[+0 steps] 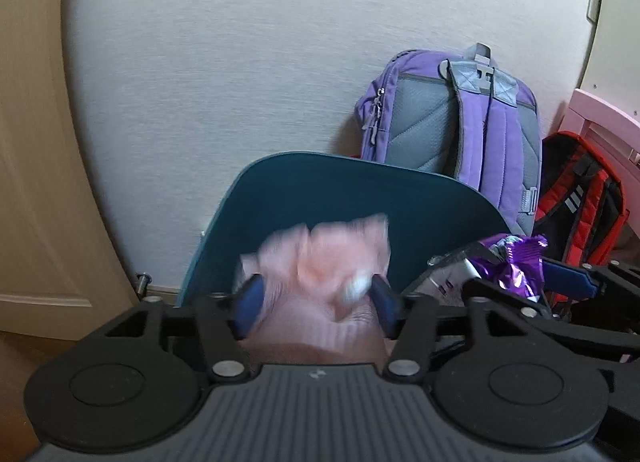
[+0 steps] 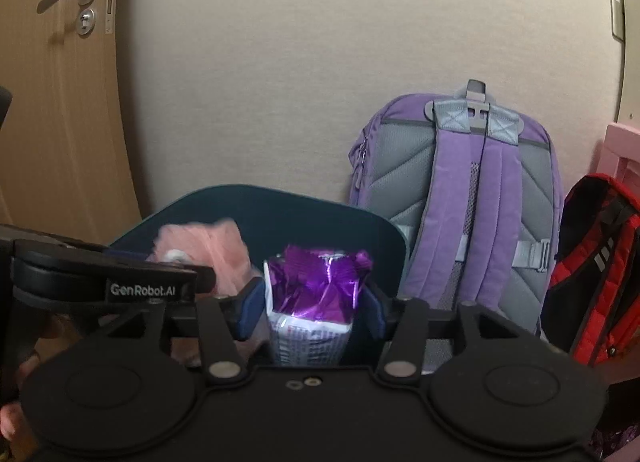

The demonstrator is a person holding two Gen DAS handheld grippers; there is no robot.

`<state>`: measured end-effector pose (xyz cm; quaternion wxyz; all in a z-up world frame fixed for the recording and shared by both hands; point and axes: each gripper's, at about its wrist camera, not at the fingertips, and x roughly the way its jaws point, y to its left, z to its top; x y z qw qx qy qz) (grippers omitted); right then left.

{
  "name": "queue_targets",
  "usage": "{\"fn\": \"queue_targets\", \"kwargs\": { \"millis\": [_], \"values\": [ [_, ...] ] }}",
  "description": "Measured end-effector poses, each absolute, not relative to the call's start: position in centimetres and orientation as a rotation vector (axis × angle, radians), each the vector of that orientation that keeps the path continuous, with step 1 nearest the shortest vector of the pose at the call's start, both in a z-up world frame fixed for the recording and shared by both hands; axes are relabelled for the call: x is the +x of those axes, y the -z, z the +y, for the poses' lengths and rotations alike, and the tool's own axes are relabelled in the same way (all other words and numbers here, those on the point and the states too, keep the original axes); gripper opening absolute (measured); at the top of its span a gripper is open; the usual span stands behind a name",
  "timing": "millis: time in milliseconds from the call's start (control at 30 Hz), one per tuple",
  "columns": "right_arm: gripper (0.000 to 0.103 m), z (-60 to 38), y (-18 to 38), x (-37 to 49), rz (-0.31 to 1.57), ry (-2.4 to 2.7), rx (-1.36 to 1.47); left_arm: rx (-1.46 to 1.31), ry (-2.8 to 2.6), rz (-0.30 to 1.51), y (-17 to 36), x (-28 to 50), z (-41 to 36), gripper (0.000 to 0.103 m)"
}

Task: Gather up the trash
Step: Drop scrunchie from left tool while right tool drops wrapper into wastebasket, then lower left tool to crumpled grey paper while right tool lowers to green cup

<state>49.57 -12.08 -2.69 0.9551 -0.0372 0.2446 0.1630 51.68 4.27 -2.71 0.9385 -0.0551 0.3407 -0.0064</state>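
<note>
A dark teal trash bin (image 1: 420, 198) stands by the wall, its raised lid behind both grippers; it also shows in the right wrist view (image 2: 256, 210). My left gripper (image 1: 318, 294) has its blue fingers spread, with a blurred crumpled pink wrapper (image 1: 332, 258) between them over the bin; whether they still touch it is unclear. The pink wrapper shows in the right wrist view (image 2: 200, 246) too. My right gripper (image 2: 310, 302) is shut on a purple foil snack packet (image 2: 316, 286), held over the bin. That packet appears in the left wrist view (image 1: 508, 266).
A purple and grey backpack (image 2: 460, 198) leans on the wall right of the bin. A red and black backpack (image 2: 596, 262) stands further right by pink furniture (image 2: 624, 150). A wooden door (image 2: 52, 102) with a metal handle is at the left.
</note>
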Motion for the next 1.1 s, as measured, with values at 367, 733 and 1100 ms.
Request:
{"fn": "queue_targets", "kwargs": {
  "millis": [367,733,1100],
  "values": [
    [0.064,-13.7,0.3,45.8,0.474,-0.338,-0.061,-0.12,0.02,0.626,0.3,47.7,4.5,0.08],
    [0.075,-14.7,-1.9,38.4,0.447,-0.387,-0.033,-0.149,0.043,0.561,-2.9,40.3,5.0,0.082],
    [0.085,-15.6,-1.2,31.0,0.447,-0.432,-0.041,-0.076,0.066,0.561,-2.2,32.7,5.1,0.094]
  ]
}}
